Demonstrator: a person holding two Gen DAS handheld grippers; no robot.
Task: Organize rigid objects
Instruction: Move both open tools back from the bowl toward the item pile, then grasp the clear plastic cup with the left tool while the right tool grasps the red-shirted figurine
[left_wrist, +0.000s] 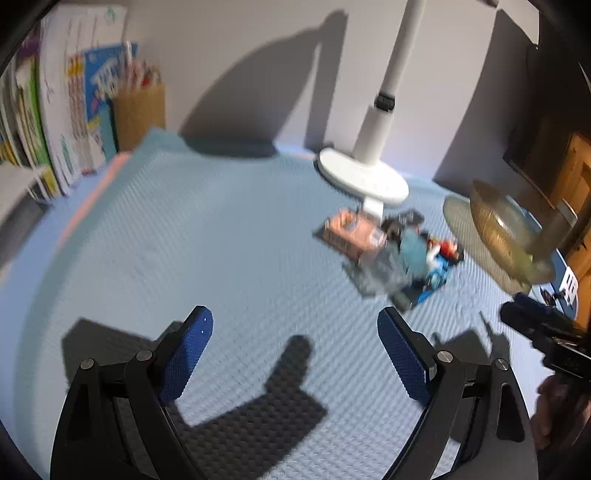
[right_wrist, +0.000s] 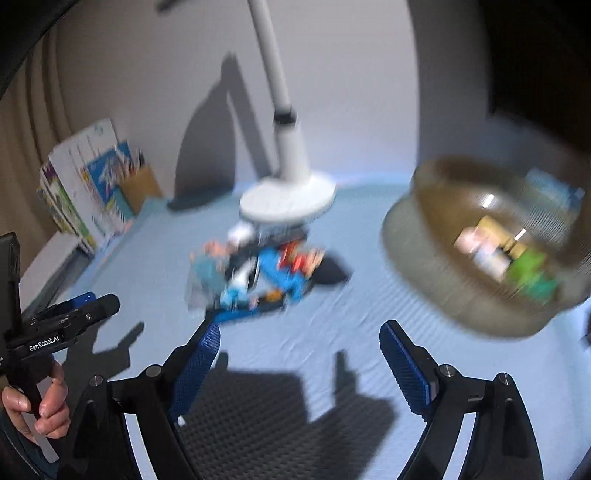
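A blurred pile of small packets and toys (left_wrist: 391, 254) lies on the light blue mat in front of the lamp base; it also shows in the right wrist view (right_wrist: 258, 273). An amber glass bowl (left_wrist: 506, 229) stands right of the pile; in the right wrist view the bowl (right_wrist: 491, 236) holds several small items. My left gripper (left_wrist: 295, 350) is open and empty, near side of the pile. My right gripper (right_wrist: 299, 362) is open and empty, between pile and bowl. Both views are motion-blurred.
A white lamp base (left_wrist: 364, 177) with its pole stands at the back by the wall. Books (left_wrist: 59, 110) and a brown pencil holder (left_wrist: 138, 110) stand at the back left. The right gripper's body (left_wrist: 546, 332) shows at the right edge.
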